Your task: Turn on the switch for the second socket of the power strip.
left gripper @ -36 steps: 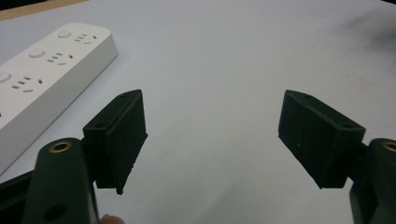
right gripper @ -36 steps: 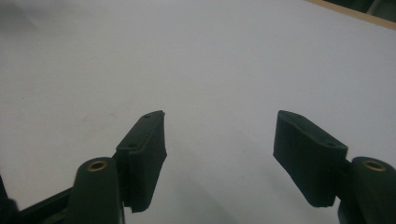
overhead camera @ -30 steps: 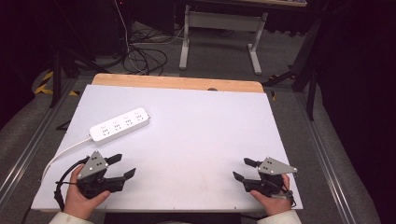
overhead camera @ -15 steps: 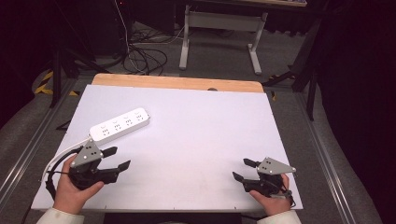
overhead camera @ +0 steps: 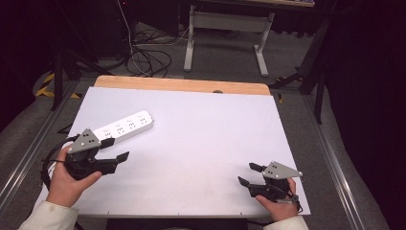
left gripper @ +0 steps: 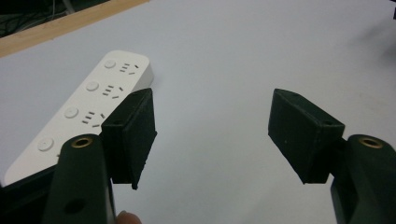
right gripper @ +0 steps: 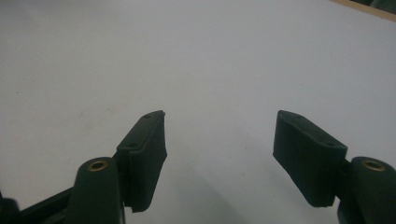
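- A white power strip (overhead camera: 125,126) lies flat on the white counter (overhead camera: 201,139), in its left half toward the far side, set at a slant with its right end farther from the person.
- In the left gripper view the power strip (left gripper: 88,100) shows a row of round buttons beside sets of socket slots along its top face.
- The strip's white cord (overhead camera: 64,143) leaves its near left end and runs toward the counter's left edge.
- The left gripper (overhead camera: 117,149) is held just beside the strip's near end, lifted off the counter, with its jaws wide apart and nothing between them.
- The far jaw overlaps the strip's near end in both views; whether it touches cannot be told.
- The left hand (overhead camera: 67,179) grips the body of that gripper, sleeve at the bottom edge.
- The right gripper (overhead camera: 250,174) sits near the counter's near right corner, well apart from the strip, jaws apart and empty.
- In the right gripper view the right gripper (right gripper: 219,140) has bare white counter between its jaws.
- A wooden strip (overhead camera: 182,85) edges the far side of the counter.
- Beyond it, on the floor, lie dark cables (overhead camera: 148,57) and a grey table frame (overhead camera: 227,33).
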`<state>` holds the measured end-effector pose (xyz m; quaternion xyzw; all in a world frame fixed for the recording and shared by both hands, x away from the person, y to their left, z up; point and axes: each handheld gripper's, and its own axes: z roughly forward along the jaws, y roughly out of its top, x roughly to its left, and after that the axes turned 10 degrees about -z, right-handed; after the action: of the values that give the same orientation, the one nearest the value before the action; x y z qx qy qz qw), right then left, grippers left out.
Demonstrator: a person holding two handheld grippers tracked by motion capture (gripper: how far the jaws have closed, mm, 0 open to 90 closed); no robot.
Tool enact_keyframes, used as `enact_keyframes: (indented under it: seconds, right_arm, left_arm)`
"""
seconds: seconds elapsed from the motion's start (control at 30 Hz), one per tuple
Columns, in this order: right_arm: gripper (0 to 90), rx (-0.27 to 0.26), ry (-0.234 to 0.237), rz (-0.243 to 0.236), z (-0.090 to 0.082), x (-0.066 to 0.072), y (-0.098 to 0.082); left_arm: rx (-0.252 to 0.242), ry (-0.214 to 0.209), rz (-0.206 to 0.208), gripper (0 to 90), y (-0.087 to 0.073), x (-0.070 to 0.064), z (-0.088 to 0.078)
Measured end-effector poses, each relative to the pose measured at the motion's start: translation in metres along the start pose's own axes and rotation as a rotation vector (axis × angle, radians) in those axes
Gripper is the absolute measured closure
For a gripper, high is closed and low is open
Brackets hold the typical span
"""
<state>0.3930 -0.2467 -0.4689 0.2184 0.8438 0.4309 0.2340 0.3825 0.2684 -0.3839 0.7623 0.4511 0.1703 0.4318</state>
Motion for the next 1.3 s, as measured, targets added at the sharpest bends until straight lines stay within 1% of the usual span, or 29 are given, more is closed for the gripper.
enact_keyframes:
  seconds: [0.03, 0.07, 0.17, 0.2, 0.23, 0.27, 0.33, 0.37, 0.4, 0.43, 0.47, 0.53, 0.57, 0.6, 0.67, 0.7, 0.73, 0.77, 0.83, 0.87, 0.9, 1.07, 1.17, 1.2, 1.3]
  right_arm:
    - [34.9, 0.0, 0.001, 0.0, 0.0, 0.0, 0.0]
    - [34.9, 0.0, 0.001, -0.001, 0.0, 0.0, 0.0]
    - [34.9, 0.006, 0.003, -0.007, 0.001, 0.0, 0.0]
    - [34.9, 0.006, 0.003, -0.007, 0.001, 0.0, 0.0]
    - [34.9, 0.006, 0.003, -0.008, 0.001, 0.0, 0.0]
    - [34.9, 0.005, 0.004, -0.009, 0.001, 0.0, 0.0]
    - [35.0, 0.004, 0.004, -0.006, 0.001, 0.0, 0.0]
    - [34.9, 0.004, 0.004, -0.006, 0.001, 0.0, 0.0]
    - [34.9, 0.005, 0.003, -0.006, 0.001, 0.0, 0.0]
    - [34.9, 0.005, 0.003, -0.007, 0.001, 0.0, 0.0]
    - [34.9, 0.005, 0.003, -0.008, 0.001, 0.0, 0.0]
    - [34.9, 0.004, 0.004, -0.007, 0.001, 0.0, 0.001]
    - [34.9, 0.003, 0.004, -0.007, 0.001, 0.0, 0.0]
    - [34.9, 0.003, 0.002, -0.007, 0.001, 0.0, 0.0]
    - [34.8, 0.004, 0.001, -0.009, 0.001, 0.001, 0.0]
    - [34.9, 0.006, -0.001, -0.009, 0.001, 0.001, 0.0]
    - [34.9, 0.007, 0.0, -0.008, 0.001, 0.001, 0.001]
    - [34.9, 0.007, 0.006, -0.007, 0.001, 0.0, 0.0]
    - [34.9, 0.008, 0.009, -0.006, 0.002, 0.0, 0.0]
    - [34.9, 0.008, 0.009, -0.006, 0.002, 0.0, 0.0]
    - [34.9, 0.007, 0.009, -0.008, 0.001, 0.0, 0.0]
    - [34.9, 0.007, 0.01, -0.006, 0.002, -0.001, 0.0]
    - [34.9, 0.01, 0.011, -0.008, 0.002, -0.001, 0.0]
    - [34.9, 0.01, 0.012, -0.007, 0.002, -0.001, 0.0]
    - [34.9, 0.01, 0.013, -0.008, 0.002, -0.001, 0.0]
  left_arm:
    - [-0.005, 0.017, 0.003, 32.5, 0.003, 0.001, 0.0]
    - [-0.003, 0.023, 0.002, 32.5, 0.004, 0.001, 0.0]
    - [0.004, 0.025, 0.01, 33.4, 0.005, 0.003, 0.0]
    - [0.002, 0.033, 0.011, 33.4, 0.006, 0.004, 0.001]
    - [0.0, 0.031, 0.006, 38.7, 0.007, 0.006, 0.001]
    - [0.006, 0.031, -0.013, 41.6, 0.008, 0.009, 0.001]
    - [0.013, 0.039, -0.012, 50.4, 0.01, 0.011, 0.001]
    - [0.016, 0.057, -0.005, 55.1, 0.011, 0.012, 0.001]
    - [0.016, 0.057, -0.005, 60.5, 0.011, 0.012, 0.001]
    - [0.023, 0.077, -0.012, 65.8, 0.013, 0.015, 0.002]
    - [0.025, 0.081, -0.015, 69.7, 0.014, 0.017, 0.002]
    - [0.034, 0.084, -0.015, 82.9, 0.016, 0.019, 0.003]
    - [0.046, 0.108, -0.023, 87.9, 0.019, 0.022, 0.003]
    - [0.049, 0.122, -0.029, 89.7, 0.02, 0.024, 0.004]
    - [0.052, 0.125, -0.028, 89.9, 0.022, 0.025, 0.004]
    - [0.053, 0.121, -0.049, 89.9, 0.025, 0.031, 0.006]
    - [0.053, 0.121, -0.049, 89.8, 0.025, 0.031, 0.006]
    - [0.062, 0.137, -0.066, 89.9, 0.029, 0.038, 0.008]
    - [0.071, 0.163, -0.078, 89.9, 0.031, 0.044, 0.011]
    - [0.071, 0.163, -0.078, 89.9, 0.031, 0.044, 0.011]
    - [0.081, 0.181, -0.09, 89.9, 0.033, 0.051, 0.015]
    - [0.101, 0.214, -0.122, 89.8, 0.033, 0.065, 0.028]
    - [0.103, 0.217, -0.139, 89.8, 0.034, 0.071, 0.034]
    - [0.107, 0.22, -0.138, 89.8, 0.035, 0.073, 0.036]
    - [0.108, 0.221, -0.148, 89.8, 0.035, 0.075, 0.041]
